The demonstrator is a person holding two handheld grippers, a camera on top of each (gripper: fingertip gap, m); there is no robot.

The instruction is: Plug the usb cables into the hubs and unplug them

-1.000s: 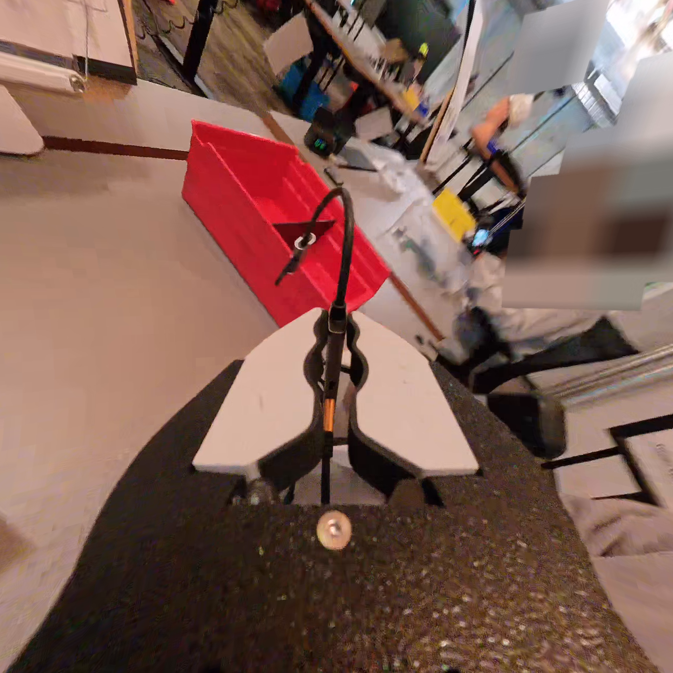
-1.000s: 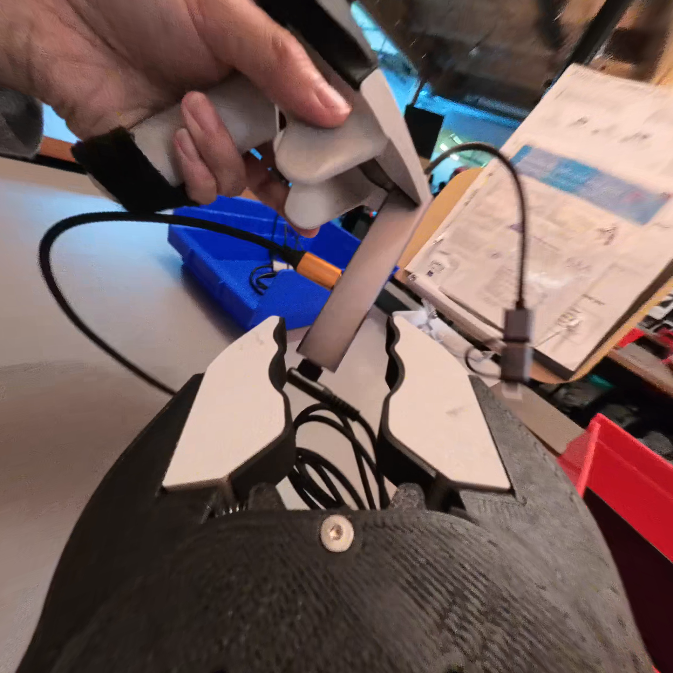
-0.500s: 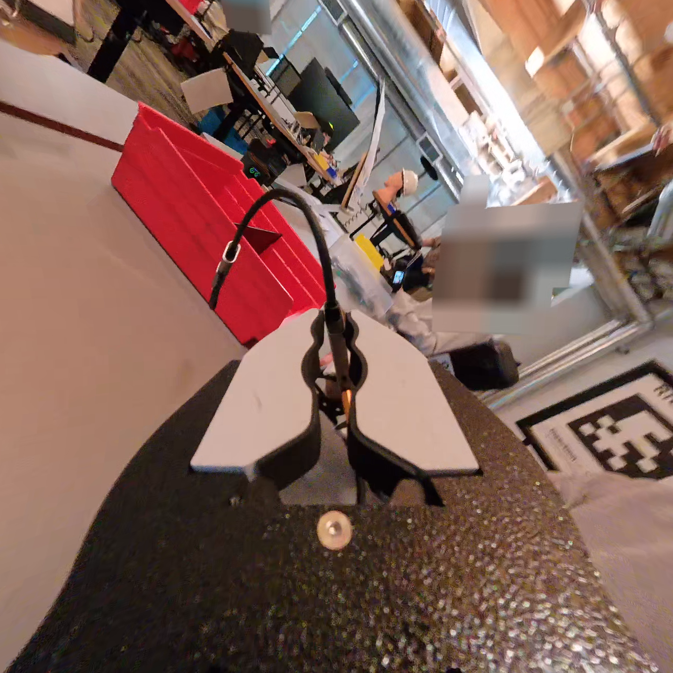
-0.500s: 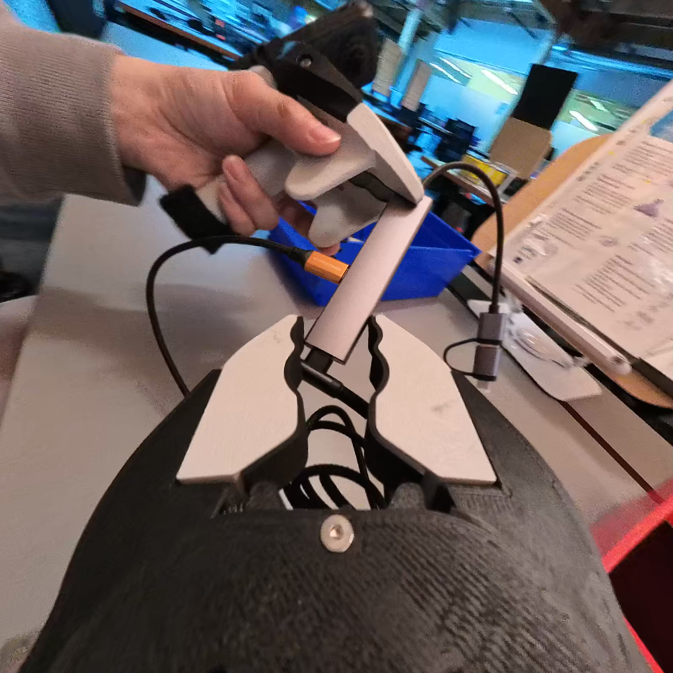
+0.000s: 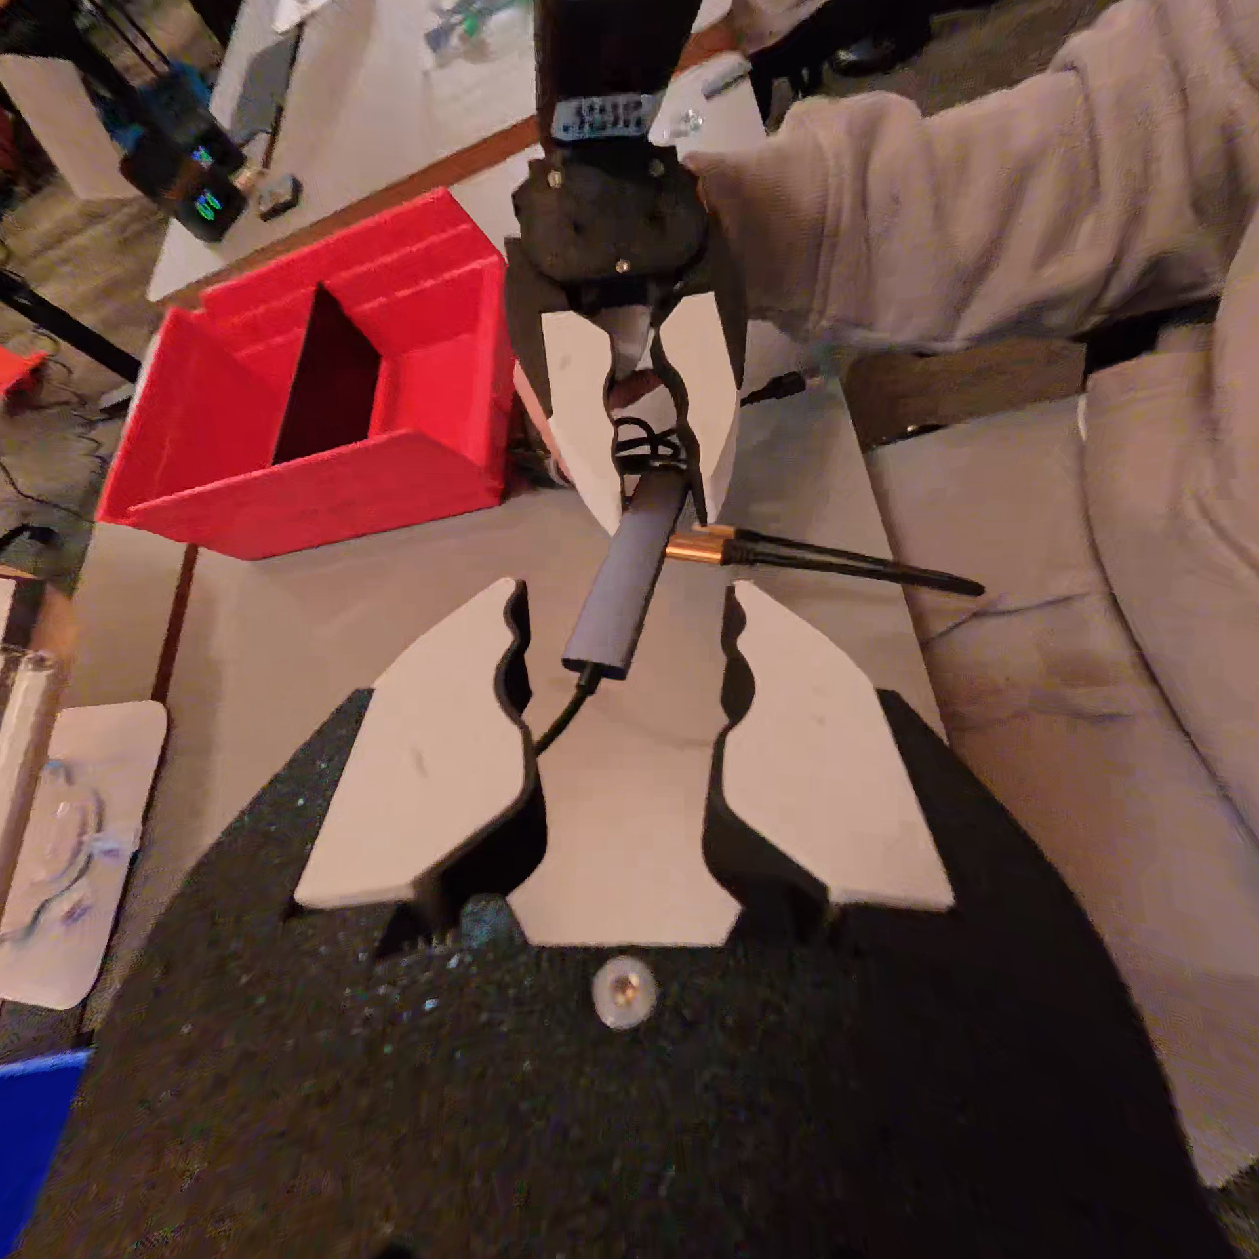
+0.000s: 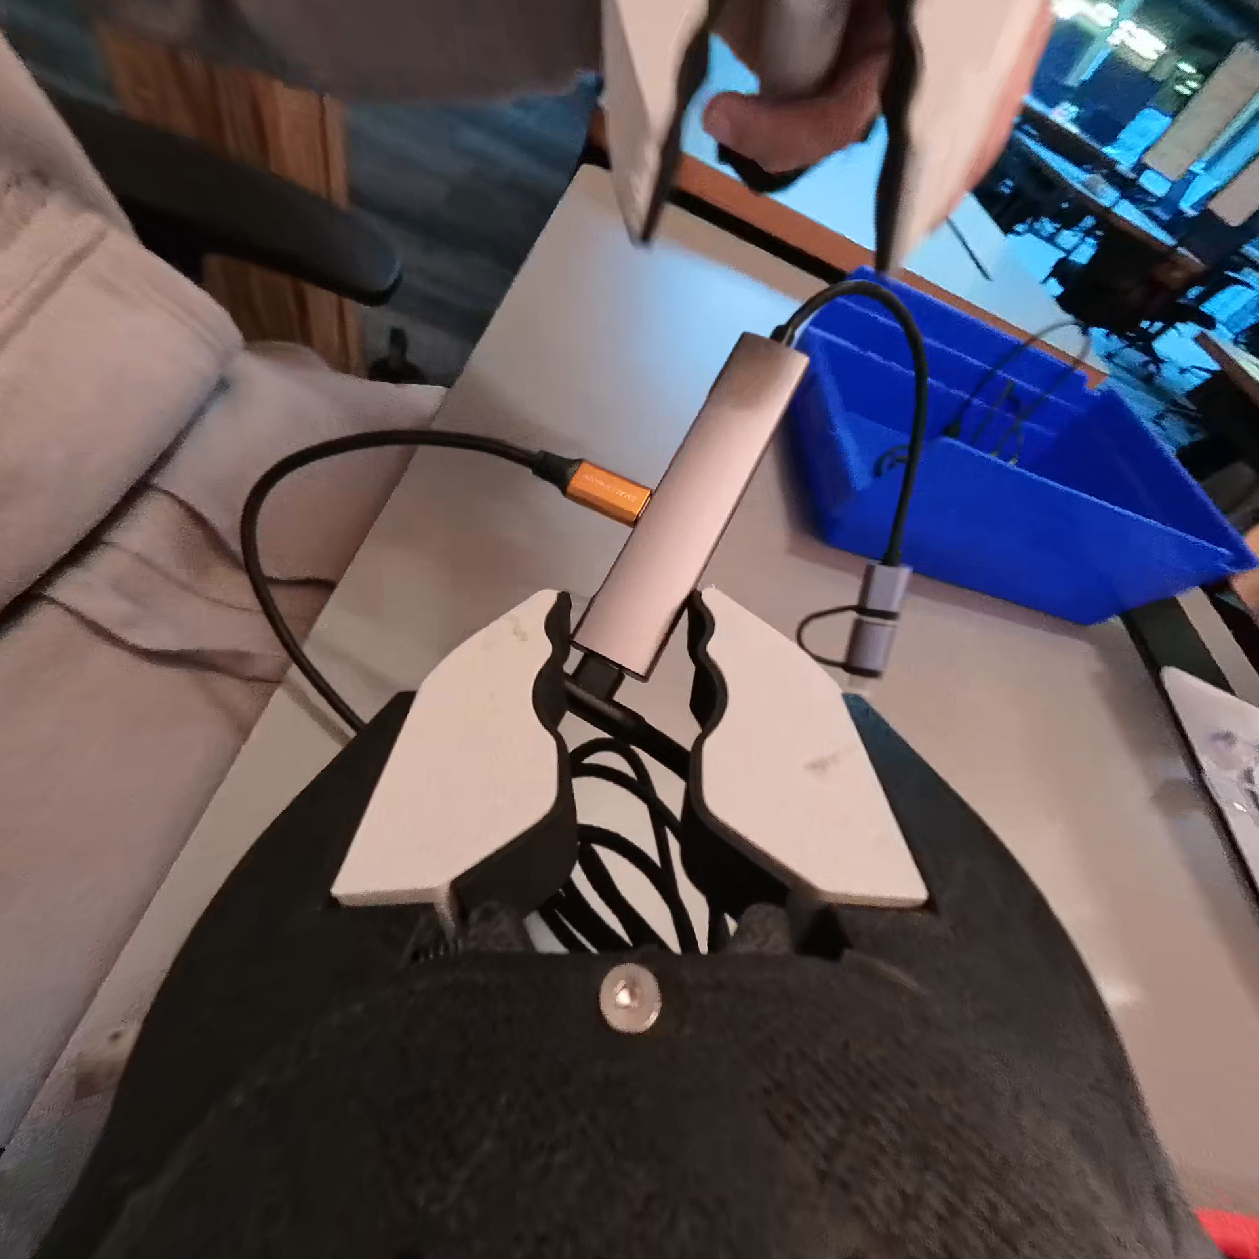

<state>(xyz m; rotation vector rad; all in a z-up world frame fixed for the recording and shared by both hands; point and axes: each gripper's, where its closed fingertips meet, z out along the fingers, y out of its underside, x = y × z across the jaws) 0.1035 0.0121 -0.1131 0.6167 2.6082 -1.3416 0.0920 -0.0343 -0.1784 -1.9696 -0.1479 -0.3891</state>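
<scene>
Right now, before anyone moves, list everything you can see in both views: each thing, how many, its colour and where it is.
hub: one, grey, tilted above the table
cable: one, black with orange plug, plugged into the hub's side
adapter plug: one, grey, hanging from the hub's own lead
red bin: one, on the table
blue bin: one, on the table
table: one, pale
sleeve: one, grey, behind the right gripper
left gripper: open, facing the hub
right gripper: shut on the hub's lower end
</scene>
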